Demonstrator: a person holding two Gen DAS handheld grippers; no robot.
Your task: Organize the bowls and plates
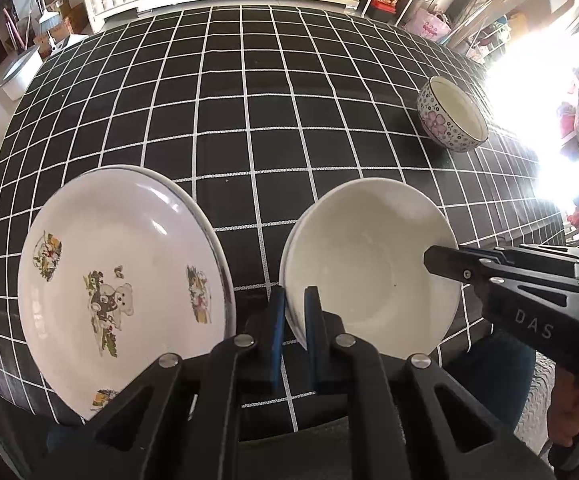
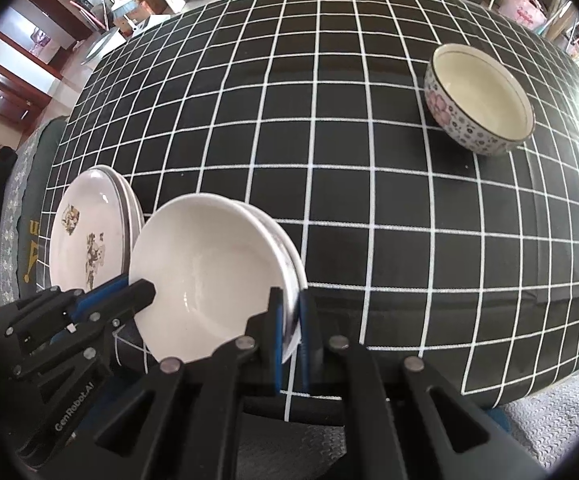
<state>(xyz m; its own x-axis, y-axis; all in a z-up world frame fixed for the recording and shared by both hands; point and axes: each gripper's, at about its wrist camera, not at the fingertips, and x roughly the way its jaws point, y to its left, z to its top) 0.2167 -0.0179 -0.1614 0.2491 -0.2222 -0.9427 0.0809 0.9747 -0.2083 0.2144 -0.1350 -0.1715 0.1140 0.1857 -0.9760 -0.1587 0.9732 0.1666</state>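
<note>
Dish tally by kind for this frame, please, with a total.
Bear-print plates: 2, stacked
White shallow bowls: at least 2, stacked
Floral bowl: 1
Total: at least 5

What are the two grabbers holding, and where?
Both hold the white bowl by its rim: the left gripper on one side, the right gripper on the opposite side.

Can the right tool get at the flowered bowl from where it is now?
Probably not yet: the right tool is shut on the white bowl's rim, as is the left tool. The path across the checked cloth to the flowered bowl looks free once it lets go.
</note>
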